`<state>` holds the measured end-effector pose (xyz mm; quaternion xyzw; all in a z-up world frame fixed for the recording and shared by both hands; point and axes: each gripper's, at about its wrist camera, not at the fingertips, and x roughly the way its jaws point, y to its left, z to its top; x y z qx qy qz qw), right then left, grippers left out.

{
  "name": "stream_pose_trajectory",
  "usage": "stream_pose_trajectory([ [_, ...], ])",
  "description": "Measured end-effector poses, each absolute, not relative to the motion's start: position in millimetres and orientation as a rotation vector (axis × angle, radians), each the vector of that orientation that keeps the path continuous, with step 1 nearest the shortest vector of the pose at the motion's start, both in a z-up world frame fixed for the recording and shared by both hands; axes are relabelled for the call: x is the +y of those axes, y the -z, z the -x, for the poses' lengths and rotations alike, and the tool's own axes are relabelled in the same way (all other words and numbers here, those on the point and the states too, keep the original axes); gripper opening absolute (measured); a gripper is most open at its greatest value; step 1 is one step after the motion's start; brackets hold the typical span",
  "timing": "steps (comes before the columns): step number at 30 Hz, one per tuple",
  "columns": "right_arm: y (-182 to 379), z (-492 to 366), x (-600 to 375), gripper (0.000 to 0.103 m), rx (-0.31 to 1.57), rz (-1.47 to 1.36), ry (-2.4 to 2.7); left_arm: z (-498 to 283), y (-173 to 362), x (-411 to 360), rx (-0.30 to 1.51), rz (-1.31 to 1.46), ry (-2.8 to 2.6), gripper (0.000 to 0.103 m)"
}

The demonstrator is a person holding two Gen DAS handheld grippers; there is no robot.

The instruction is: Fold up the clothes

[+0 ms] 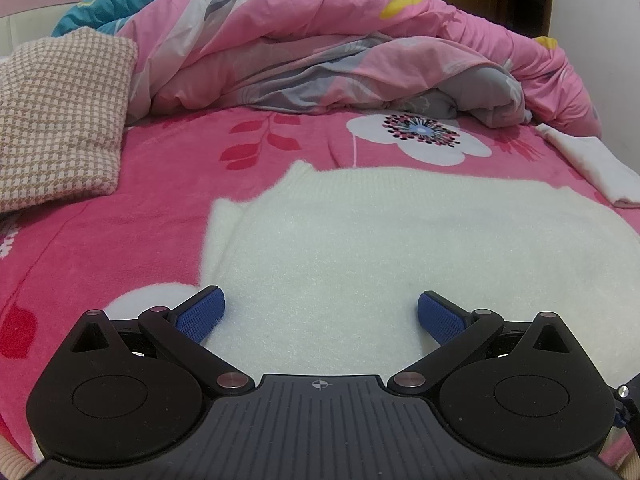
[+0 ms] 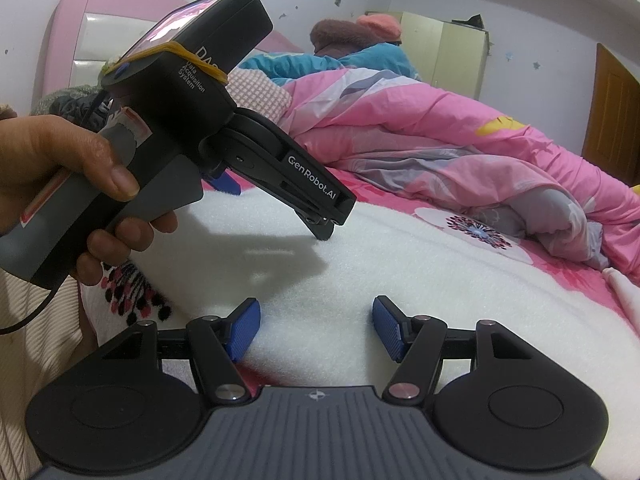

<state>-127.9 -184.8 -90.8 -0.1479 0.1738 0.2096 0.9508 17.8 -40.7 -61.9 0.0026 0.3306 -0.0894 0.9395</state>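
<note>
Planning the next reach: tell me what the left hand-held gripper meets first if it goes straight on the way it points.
Most likely the white sweater: the left hand-held gripper tilts down over it with jaws open and empty. The exact touch point is unclear.

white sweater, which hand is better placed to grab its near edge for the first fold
Probably the right. The right tongs stand open just over the white sweater where its near hem meets the pink blanket. The left tongs, also open, hover further in over the sweater's body, near its left edge.
</note>
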Motion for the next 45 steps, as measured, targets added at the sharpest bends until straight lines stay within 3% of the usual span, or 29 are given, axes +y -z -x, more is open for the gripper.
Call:
stream_pose_trajectory([
  [23,91,128,-185,0.065,0.352,0.288,-0.426,-14,62,-39,0.655,-0.009,0.208,0.103],
  [35,54,156,-253,0.064,0.384,0.021,-0.389,58,42,41,0.447,0.166,0.395,0.103],
  [41,55,155,-263,0.043,0.418,-0.056,-0.353,95,49,23,0.424,0.061,0.533,0.102],
  [44,52,155,-263,0.037,0.404,-0.059,-0.327,100,55,8,0.453,-0.006,0.568,0.092],
  [45,52,154,-263,0.036,0.400,-0.051,-0.315,99,58,4,0.473,-0.021,0.572,0.082],
])
